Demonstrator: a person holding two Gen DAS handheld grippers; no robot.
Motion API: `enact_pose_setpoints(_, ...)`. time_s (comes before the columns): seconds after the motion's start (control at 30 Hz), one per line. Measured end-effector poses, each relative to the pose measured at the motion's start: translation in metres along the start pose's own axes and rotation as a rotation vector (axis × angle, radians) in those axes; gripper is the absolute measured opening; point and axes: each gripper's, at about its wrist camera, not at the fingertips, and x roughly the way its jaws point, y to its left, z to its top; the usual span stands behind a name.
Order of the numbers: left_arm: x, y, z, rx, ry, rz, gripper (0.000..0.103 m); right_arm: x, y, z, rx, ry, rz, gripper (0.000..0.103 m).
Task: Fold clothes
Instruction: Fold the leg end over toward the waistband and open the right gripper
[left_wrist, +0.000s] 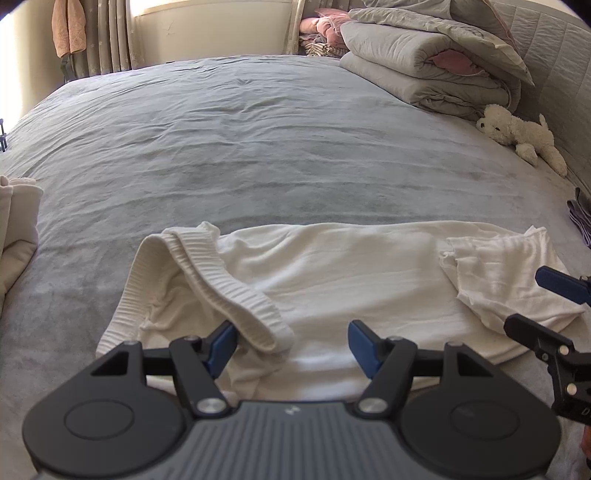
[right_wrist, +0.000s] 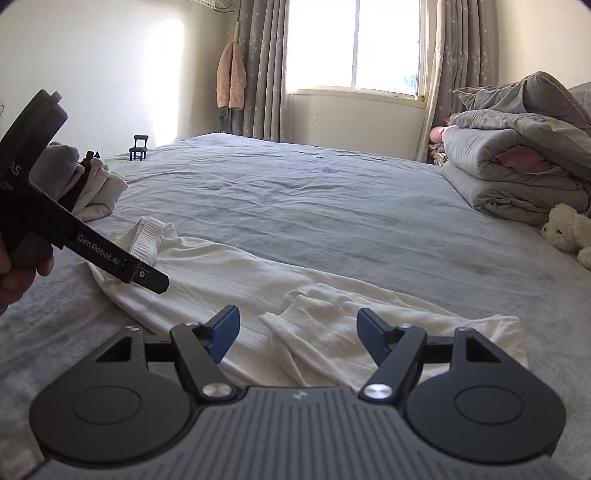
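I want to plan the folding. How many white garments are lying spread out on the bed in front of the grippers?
1: the white garment lies flat across the near edge of the bed, ribbed hem at the left, sleeve folded on top at the right. A folded pile sits further left; more may be hidden.

Home bedroom: bed, folded quilts, curtained window

bright daylight from the window (blown out, perhaps); fisheye edges bend, corners dark.
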Motion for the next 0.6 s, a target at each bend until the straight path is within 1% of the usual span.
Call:
enact_pose_setpoints(0.07,0.000,0.001,0.000,-0.003,-0.001,0.000,0.068,0.004,0.003,0.000,-0.012,0.013,0.014,0.069)
enact_pose_setpoints(0.13,-0.001,0.000,-0.001,-0.001,-0.002,0.000,0.068,0.009,0.005,0.001,-0.001,0.024,0.019,0.059)
enact_pose_setpoints(0.17,-0.001,0.000,-0.001,0.001,-0.002,-0.001,0.068,0.011,0.005,0.001,0.007,0.029,0.021,0.056)
enact_pose_setpoints(0.2,0.000,-0.001,-0.001,0.003,-0.002,-0.002,0.068,0.015,0.006,0.001,0.007,0.041,0.015,0.050)
enact_pose_setpoints(0.27,0.000,-0.001,-0.001,0.008,-0.001,-0.001,0.068,0.027,0.009,0.001,-0.016,0.081,-0.011,0.034)
enact_pose_setpoints(0.3,0.000,-0.002,-0.001,0.010,-0.001,-0.001,0.068,0.032,0.008,0.000,-0.011,0.099,-0.020,0.014)
enact_pose_setpoints(0.33,0.000,-0.002,-0.001,0.009,0.000,0.000,0.068,0.035,0.005,-0.002,0.012,0.114,-0.024,0.007)
enact_pose_setpoints(0.37,0.000,-0.001,-0.001,0.009,0.001,0.000,0.068,0.036,0.000,-0.003,0.050,0.121,-0.022,0.007)
enact_pose_setpoints(0.47,0.000,0.000,-0.001,0.002,0.001,-0.003,0.068,0.026,-0.022,0.000,0.206,0.104,-0.001,0.006)
enact_pose_setpoints(0.57,-0.001,-0.001,-0.001,0.005,-0.001,-0.006,0.068,0.015,-0.057,-0.001,0.468,0.078,0.096,0.006)
enact_pose_setpoints(0.6,-0.001,-0.001,-0.001,0.007,-0.001,-0.006,0.068,0.013,-0.065,-0.002,0.528,0.078,0.110,0.006)
